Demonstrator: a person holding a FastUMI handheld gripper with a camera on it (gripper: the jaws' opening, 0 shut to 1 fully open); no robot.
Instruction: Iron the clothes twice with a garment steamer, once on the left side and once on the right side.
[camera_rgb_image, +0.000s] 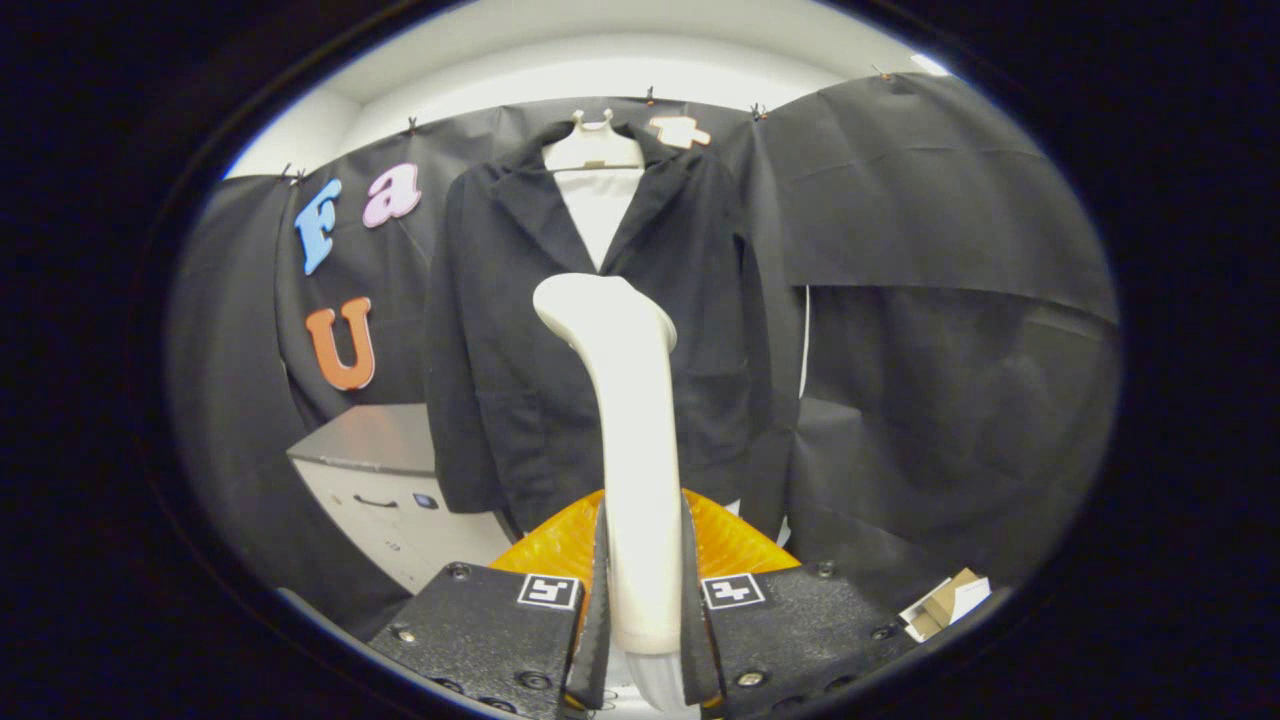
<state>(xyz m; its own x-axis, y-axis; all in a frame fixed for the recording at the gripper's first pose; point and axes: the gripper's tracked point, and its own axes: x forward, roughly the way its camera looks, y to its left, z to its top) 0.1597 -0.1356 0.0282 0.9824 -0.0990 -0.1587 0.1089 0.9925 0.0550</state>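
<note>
A black jacket (560, 330) hangs on a white hanger (594, 143) against the booth's back wall, facing me, with a white lining showing at the collar. My gripper (643, 590) is shut on the handle of a cream garment steamer (625, 420). The steamer stands upright between the fingers, its head level with the jacket's chest and in front of the jacket's middle. Whether the head touches the cloth I cannot tell. An orange part (730, 545) of the steamer's base shows behind the fingers.
A low white cabinet (385, 480) with a grey top stands below and left of the jacket. Black cloth drapes the walls on both sides. A small cardboard box (948, 600) lies low at the right.
</note>
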